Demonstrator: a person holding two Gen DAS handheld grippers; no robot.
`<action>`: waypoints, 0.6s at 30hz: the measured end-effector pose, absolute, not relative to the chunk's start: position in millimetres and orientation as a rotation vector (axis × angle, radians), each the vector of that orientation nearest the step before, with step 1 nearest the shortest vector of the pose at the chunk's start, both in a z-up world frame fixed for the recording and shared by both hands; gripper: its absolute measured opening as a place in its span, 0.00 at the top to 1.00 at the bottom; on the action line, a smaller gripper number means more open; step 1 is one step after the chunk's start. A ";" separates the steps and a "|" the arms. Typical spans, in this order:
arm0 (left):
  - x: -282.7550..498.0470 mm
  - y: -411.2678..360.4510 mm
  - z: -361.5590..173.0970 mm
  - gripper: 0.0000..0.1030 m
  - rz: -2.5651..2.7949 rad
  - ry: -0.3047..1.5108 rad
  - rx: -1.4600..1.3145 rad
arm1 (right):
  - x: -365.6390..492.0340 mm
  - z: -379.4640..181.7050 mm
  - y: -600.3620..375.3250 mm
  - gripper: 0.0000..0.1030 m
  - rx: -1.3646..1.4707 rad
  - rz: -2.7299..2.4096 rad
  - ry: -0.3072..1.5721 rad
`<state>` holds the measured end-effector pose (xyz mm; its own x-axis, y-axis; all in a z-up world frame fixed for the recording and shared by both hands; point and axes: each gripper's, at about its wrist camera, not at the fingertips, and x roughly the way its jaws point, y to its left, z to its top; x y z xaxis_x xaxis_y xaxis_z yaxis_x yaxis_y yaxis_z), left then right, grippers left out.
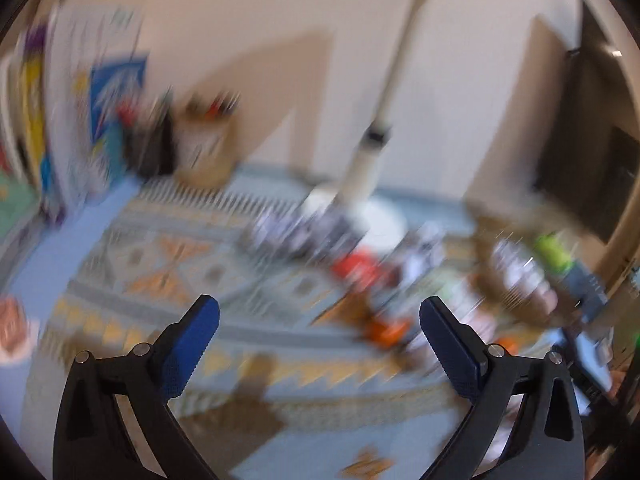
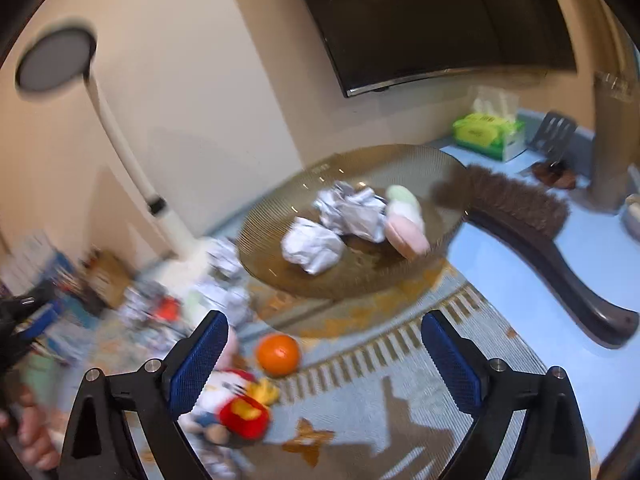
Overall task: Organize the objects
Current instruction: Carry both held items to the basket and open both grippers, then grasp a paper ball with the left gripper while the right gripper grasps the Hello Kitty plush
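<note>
In the right wrist view a brown glass bowl [image 2: 280, 276] holds crumpled paper balls [image 2: 312, 250] and a pink and green plush [image 2: 404, 222]. An orange [image 2: 278, 354] lies on the patterned mat in front of it, next to a plush toy with a red part [image 2: 240, 410]. More crumpled paper [image 2: 224, 256] lies left of the bowl. My right gripper [image 2: 324, 346] is open and empty above the mat, just right of the orange. The left wrist view is blurred; my left gripper [image 1: 320, 332] is open and empty above the mat, with crumpled paper [image 1: 296, 232] and a red item [image 1: 356, 268] beyond.
A white lamp [image 2: 120, 132] stands left of the bowl, also in the left wrist view [image 1: 384, 120]. A long brown brush [image 2: 532, 224], a green tissue box [image 2: 488, 134] and a wall screen [image 2: 432, 20] lie right and behind. Books [image 1: 60, 120] and a pen holder [image 1: 204, 140] stand far left.
</note>
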<state>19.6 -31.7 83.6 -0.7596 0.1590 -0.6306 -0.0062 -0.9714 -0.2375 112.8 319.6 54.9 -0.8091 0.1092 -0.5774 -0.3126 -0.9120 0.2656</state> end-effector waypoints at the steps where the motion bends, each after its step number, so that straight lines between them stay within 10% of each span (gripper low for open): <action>1: 18.9 -39.6 69.1 0.03 2.827 -0.373 -1.087 | 110.6 49.6 314.6 0.06 -0.853 2.737 0.491; 18: 25.0 -29.0 39.3 0.02 2.728 -0.348 -1.019 | 89.2 10.7 292.0 0.02 -1.020 2.689 0.351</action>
